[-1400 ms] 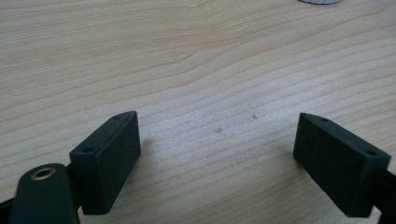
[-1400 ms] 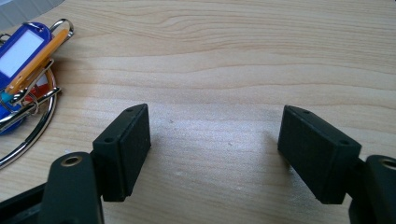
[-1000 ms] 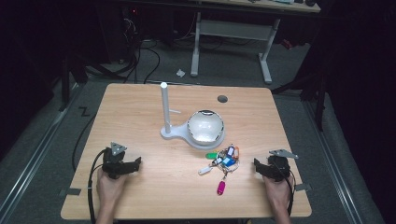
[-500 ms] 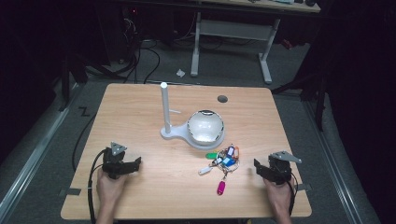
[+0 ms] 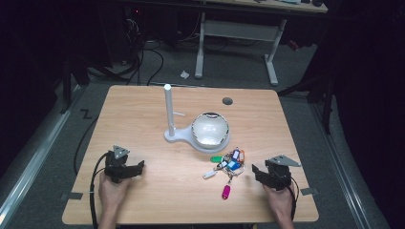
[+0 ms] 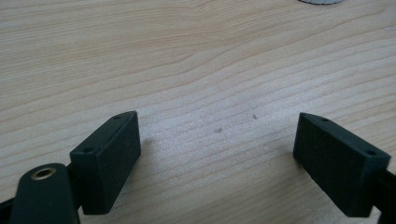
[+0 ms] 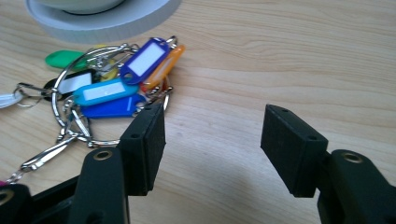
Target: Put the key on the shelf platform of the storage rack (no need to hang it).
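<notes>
In the right gripper view the white stand base is cut off by the top edge, and part of the key tag bunch is hidden behind one jaw; a pink tag is barely seen at the left edge. Tag labels are too small to be read. In the left gripper view a grey rim is clipped at top.

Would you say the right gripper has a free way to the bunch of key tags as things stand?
Probably yes. The right gripper rests on the table with its jaws open, and the bunch of key tags lies just ahead of it toward the left. Bare wood lies between them, and the white stand sits beyond the tags.
</notes>
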Available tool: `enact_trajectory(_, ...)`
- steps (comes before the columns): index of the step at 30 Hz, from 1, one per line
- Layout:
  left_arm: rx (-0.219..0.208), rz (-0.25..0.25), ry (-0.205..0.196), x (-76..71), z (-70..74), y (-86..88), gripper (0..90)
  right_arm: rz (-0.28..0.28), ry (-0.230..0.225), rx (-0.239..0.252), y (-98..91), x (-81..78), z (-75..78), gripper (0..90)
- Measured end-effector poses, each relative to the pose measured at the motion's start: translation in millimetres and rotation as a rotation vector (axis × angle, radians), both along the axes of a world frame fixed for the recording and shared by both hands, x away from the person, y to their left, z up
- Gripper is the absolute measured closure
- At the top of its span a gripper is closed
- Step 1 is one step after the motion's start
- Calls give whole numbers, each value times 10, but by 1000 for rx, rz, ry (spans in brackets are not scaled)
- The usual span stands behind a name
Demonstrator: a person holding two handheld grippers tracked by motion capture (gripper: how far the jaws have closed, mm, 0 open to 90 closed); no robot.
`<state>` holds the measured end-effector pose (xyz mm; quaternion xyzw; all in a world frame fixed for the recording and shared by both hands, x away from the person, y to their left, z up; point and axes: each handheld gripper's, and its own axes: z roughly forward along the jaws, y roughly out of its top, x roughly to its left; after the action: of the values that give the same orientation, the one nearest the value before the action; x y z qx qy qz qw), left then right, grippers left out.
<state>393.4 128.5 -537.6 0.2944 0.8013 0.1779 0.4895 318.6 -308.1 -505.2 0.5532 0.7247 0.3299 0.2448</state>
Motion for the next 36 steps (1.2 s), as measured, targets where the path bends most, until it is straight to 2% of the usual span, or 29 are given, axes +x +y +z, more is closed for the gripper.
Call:
enact_trajectory(4, 0, 0, 0, 0, 0, 0, 154, 40, -4, -14, 97, 5, 42, 405)
enact_trajectory(15, -3, 2, 2, 1, 2, -2, 155, 109, -16, -8, 290, 18, 80, 406)
enact_trajectory(21, -3, 2, 1, 1, 2, -2, 156, 154, -5, -8, 444, 62, 79, 407)
enact_trajectory(29, -2, 1, 1, 1, 2, -1, 156, 182, 12, -7, 562, 89, 50, 413)
enact_trajectory(36, -3, 2, 0, 1, 2, -1, 158, 221, 29, 1, 659, 94, 10, 466)
